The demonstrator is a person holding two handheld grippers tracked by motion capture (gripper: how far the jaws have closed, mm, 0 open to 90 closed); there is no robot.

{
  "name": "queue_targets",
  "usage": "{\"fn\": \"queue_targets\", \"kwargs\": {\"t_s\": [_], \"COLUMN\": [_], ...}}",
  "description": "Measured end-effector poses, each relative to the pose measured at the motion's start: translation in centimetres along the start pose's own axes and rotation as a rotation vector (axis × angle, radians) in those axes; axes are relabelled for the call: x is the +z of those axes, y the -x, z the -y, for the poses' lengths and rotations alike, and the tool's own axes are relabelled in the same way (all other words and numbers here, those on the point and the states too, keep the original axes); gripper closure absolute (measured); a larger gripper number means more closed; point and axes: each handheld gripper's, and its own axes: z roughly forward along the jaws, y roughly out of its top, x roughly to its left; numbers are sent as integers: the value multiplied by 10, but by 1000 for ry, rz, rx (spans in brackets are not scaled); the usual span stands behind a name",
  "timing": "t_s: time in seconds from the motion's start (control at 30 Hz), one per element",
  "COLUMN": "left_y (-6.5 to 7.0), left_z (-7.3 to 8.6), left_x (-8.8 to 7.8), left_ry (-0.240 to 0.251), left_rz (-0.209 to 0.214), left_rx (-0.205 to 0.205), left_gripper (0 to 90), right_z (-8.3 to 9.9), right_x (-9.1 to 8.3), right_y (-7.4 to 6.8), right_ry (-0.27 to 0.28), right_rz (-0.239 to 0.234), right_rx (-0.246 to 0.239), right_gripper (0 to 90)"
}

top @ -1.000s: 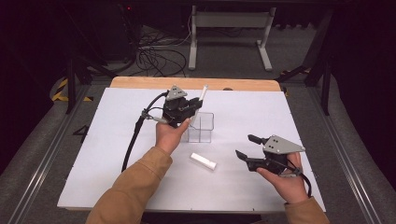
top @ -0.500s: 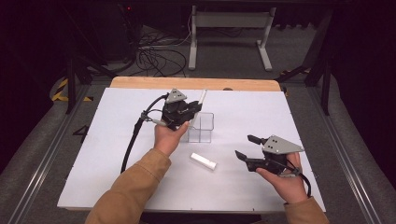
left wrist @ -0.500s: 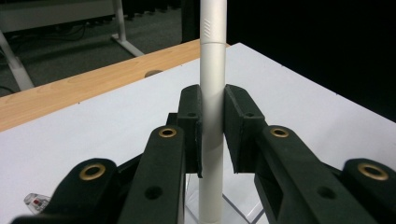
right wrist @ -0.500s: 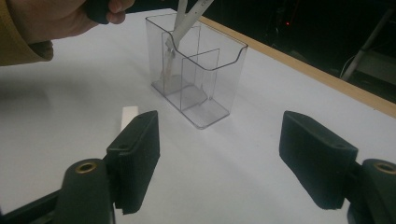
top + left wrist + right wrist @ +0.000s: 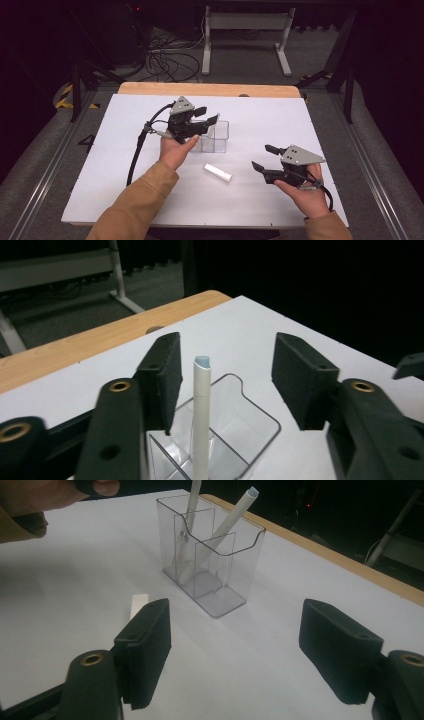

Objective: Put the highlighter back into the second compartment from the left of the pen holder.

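A clear plastic holder (image 5: 216, 140) with compartments stands mid-table. My left gripper (image 5: 206, 116) hovers over it; its jaws have just been opening. In the left gripper view a white pen (image 5: 201, 415) stands upright in the holder (image 5: 245, 432) between the spread pads, touching neither. The right gripper view shows two white pens (image 5: 235, 517) leaning in the holder (image 5: 220, 575). A short white stick (image 5: 217, 173) lies flat in front of the holder, seen also as the stick (image 5: 138, 603) beside my right jaw. My right gripper (image 5: 263, 157) is open and empty, to the right of the stick.
The white board (image 5: 125, 190) covers the table, with a wooden strip (image 5: 210, 89) along its far edge. A black cable (image 5: 136, 155) trails from the left gripper. Beyond the table lie floor cables (image 5: 165, 60) and a metal stand (image 5: 245, 30).
The left gripper lowered the white pen into the holder and opened its jaws off it. The right gripper stayed where it was.
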Motion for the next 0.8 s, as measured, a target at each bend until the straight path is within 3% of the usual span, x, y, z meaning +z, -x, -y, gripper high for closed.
{"fn": "queue_targets", "kwargs": {"t_s": [0.17, 0.43, 0.67, 0.8], "left_y": [3, 7, 8, 10], "left_z": [1, 9, 15, 20], "left_x": [-22, -54, -67, -73], "left_ry": [30, 64, 54, 53], "left_rz": [7, 0, -6, -20], "left_rx": [46, 64, 61, 81], "left_gripper": [363, 313, 301, 292], "right_z": [-1, -2, -2, -3], "right_x": [0, 1, 2, 3], "right_y": [-1, -2, -4, -5], "right_ry": [3, 3, 4, 1], "right_rz": [-1, -4, -9, -13], "right_rx": [-1, -2, 3, -2], "right_gripper": [297, 297, 297, 296]}}
